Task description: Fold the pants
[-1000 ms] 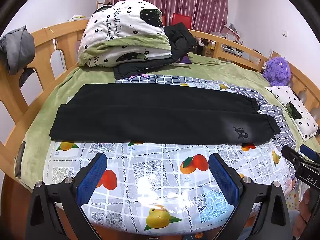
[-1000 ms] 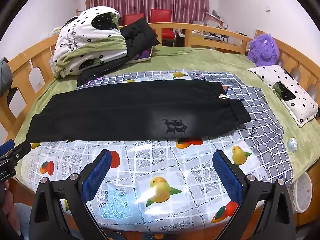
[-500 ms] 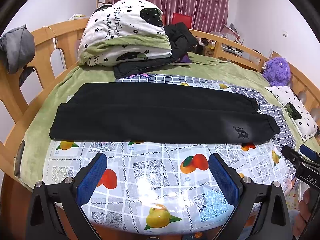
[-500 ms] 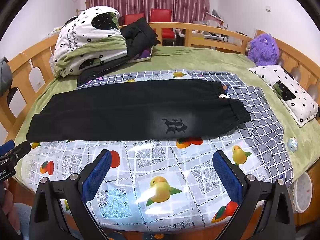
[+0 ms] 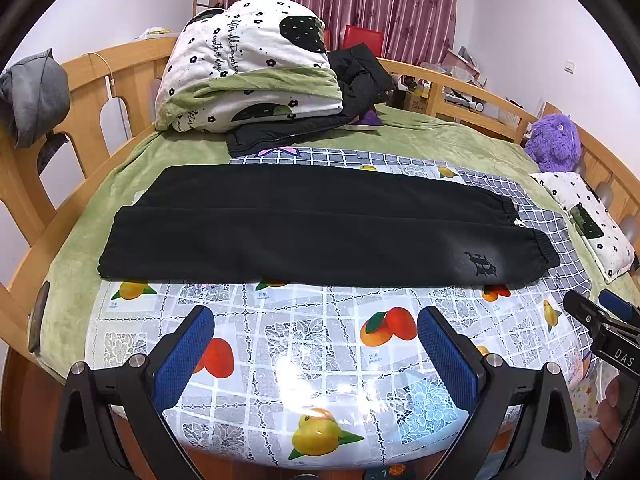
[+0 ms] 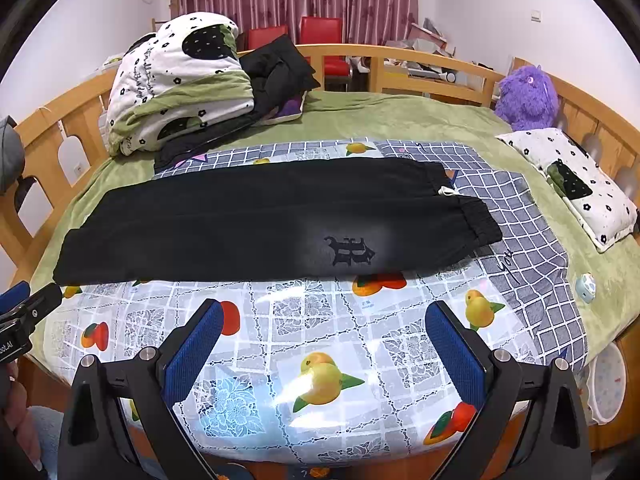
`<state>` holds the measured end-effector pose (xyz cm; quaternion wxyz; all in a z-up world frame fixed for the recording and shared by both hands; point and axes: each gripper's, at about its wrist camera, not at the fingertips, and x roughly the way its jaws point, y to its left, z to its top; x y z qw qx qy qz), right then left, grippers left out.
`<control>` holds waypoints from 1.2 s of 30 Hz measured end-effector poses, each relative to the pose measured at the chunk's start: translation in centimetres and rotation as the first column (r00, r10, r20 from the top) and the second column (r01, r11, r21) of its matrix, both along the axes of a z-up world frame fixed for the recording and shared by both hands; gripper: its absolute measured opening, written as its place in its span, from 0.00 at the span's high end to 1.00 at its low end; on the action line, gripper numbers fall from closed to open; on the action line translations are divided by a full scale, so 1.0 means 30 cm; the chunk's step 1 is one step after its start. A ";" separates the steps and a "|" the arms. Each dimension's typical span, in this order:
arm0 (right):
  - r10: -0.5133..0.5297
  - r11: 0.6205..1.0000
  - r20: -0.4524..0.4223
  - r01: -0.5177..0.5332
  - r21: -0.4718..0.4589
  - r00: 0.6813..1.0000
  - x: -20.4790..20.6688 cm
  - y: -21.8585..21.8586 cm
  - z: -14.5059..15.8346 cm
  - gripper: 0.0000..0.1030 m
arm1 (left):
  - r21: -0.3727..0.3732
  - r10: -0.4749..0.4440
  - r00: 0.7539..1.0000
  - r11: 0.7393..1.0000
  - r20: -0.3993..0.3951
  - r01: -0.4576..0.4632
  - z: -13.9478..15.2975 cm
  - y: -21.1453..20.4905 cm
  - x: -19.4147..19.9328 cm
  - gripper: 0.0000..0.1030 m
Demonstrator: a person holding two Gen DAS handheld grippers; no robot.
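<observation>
Black pants (image 5: 320, 232) lie flat across the bed, folded lengthwise, one leg on the other. The waistband is at the right and the cuffs at the left. A dark logo (image 6: 348, 250) shows near the waistband; the pants also show in the right wrist view (image 6: 260, 220). My left gripper (image 5: 316, 344) is open and empty, held above the fruit-print cloth (image 5: 320, 340) in front of the pants. My right gripper (image 6: 320, 340) is open and empty, also short of the pants' near edge.
A folded quilt (image 5: 248, 68) and a black jacket (image 5: 352, 80) are piled at the back left. A purple plush toy (image 6: 526, 98) and a small pillow (image 6: 576, 184) lie at the right. Wooden rails (image 5: 100, 92) ring the bed. A white basin (image 6: 608, 384) stands by the right edge.
</observation>
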<state>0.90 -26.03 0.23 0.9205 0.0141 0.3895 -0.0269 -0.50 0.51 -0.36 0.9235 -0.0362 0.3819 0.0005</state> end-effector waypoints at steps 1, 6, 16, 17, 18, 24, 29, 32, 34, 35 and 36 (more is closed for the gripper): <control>0.000 1.000 0.000 0.000 0.000 1.000 -0.001 0.002 -0.001 0.03 | 0.000 0.000 1.000 1.000 -0.001 0.000 0.000 0.000 0.000 0.01; 0.000 1.000 0.000 0.000 0.000 1.000 0.000 0.000 0.000 0.04 | -0.002 0.000 1.000 1.000 -0.001 0.000 0.000 0.000 0.000 0.01; 0.001 1.000 0.001 -0.001 -0.001 1.000 -0.001 -0.001 -0.001 0.04 | -0.001 0.000 1.000 1.000 -0.002 0.000 0.001 -0.001 0.001 0.01; 0.001 1.000 0.000 -0.001 -0.001 1.000 -0.001 -0.001 0.000 0.04 | -0.002 0.000 1.000 1.000 -0.001 0.000 0.001 -0.001 -0.001 0.01; 0.001 1.000 0.001 -0.001 -0.001 1.000 -0.002 -0.001 -0.001 0.04 | -0.002 0.000 1.000 1.000 0.000 0.000 0.001 0.000 0.001 0.01; 0.002 1.000 -0.001 -0.002 -0.002 1.000 -0.002 -0.002 0.000 0.04 | -0.003 0.000 1.000 1.000 -0.001 0.000 -0.001 -0.001 -0.001 0.01; 0.002 1.000 -0.006 -0.002 0.009 1.000 -0.001 -0.004 -0.001 0.03 | -0.009 -0.009 1.000 1.000 -0.002 0.009 -0.012 -0.017 -0.010 0.01; 0.007 1.000 -0.009 -0.007 0.010 1.000 0.003 -0.005 -0.005 0.04 | -0.013 -0.015 1.000 1.000 0.001 0.015 -0.014 -0.027 -0.013 0.01; 0.010 1.000 -0.013 -0.010 0.009 1.000 0.006 -0.003 -0.007 0.04 | -0.020 -0.018 1.000 1.000 0.000 0.018 -0.013 -0.023 -0.007 0.01; 0.011 1.000 -0.013 -0.011 0.009 1.000 0.008 -0.003 -0.007 0.04 | -0.024 -0.018 1.000 1.000 -0.001 0.018 -0.010 -0.017 -0.002 0.01; 0.011 1.000 -0.014 -0.011 0.010 1.000 0.010 -0.005 -0.006 0.04 | -0.030 -0.018 1.000 0.999 -0.002 0.018 -0.009 -0.012 0.003 0.01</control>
